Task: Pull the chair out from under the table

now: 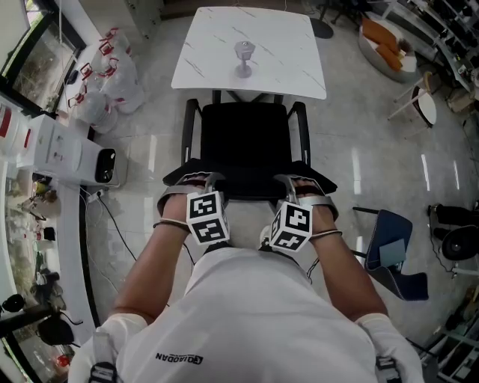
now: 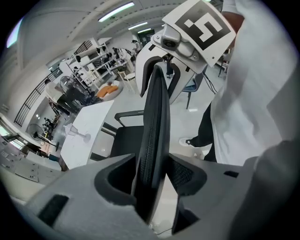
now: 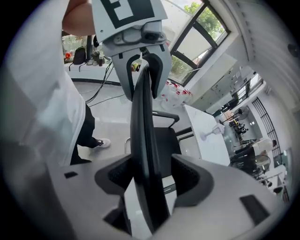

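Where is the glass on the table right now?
In the head view, the glass stands upright near the middle of the white table, at top centre, just beyond the black chair.

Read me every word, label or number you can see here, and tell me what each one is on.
"QIAODAN": on the person's white shirt, upside down in the head view.
Red print on the white bags: too small to read.
Marker cubes: square patterns only, no words.

Workshop-like lab: equipment shelves (image 2: 96,58), strip lights (image 2: 116,11), glossy tiled floor (image 1: 359,149).
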The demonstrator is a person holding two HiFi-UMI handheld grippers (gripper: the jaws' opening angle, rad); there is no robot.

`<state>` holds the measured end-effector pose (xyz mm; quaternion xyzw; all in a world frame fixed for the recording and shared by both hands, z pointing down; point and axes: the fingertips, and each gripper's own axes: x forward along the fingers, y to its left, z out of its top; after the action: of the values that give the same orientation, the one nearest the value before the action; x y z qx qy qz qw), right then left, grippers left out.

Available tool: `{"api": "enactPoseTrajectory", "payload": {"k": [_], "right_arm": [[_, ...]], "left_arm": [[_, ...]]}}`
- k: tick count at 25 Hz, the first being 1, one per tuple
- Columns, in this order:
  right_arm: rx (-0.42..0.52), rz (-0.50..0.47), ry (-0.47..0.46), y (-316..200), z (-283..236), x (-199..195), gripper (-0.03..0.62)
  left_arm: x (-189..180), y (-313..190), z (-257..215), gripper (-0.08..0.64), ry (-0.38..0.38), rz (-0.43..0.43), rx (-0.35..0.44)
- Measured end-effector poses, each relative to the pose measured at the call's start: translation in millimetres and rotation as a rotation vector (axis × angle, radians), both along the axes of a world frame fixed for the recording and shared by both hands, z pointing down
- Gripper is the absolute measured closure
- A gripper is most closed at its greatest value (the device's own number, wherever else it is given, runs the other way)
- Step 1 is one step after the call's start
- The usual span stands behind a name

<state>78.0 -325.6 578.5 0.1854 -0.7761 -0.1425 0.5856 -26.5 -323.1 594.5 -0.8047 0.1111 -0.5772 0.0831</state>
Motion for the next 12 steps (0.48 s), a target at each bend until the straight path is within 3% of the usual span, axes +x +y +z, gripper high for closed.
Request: {"api": "enactPoseTrajectory", "payload": {"k": [5, 9, 12], "right_arm": [[-0.024, 0.008, 0.032, -7, 18, -4, 0.351], [-0.004, 0.004, 0.117, -12, 25, 3, 0.399], [0.01, -0.033, 0.192, -10, 32, 7, 0.479]], "left_arm": [[-3, -8, 17, 0.356, -0.062, -0.005, -0.009], [-3, -8, 23, 0.361, -0.094, -0.002, -0.037], [-5, -6, 28, 0.395, -0.14, 0.027, -0.038]]}}
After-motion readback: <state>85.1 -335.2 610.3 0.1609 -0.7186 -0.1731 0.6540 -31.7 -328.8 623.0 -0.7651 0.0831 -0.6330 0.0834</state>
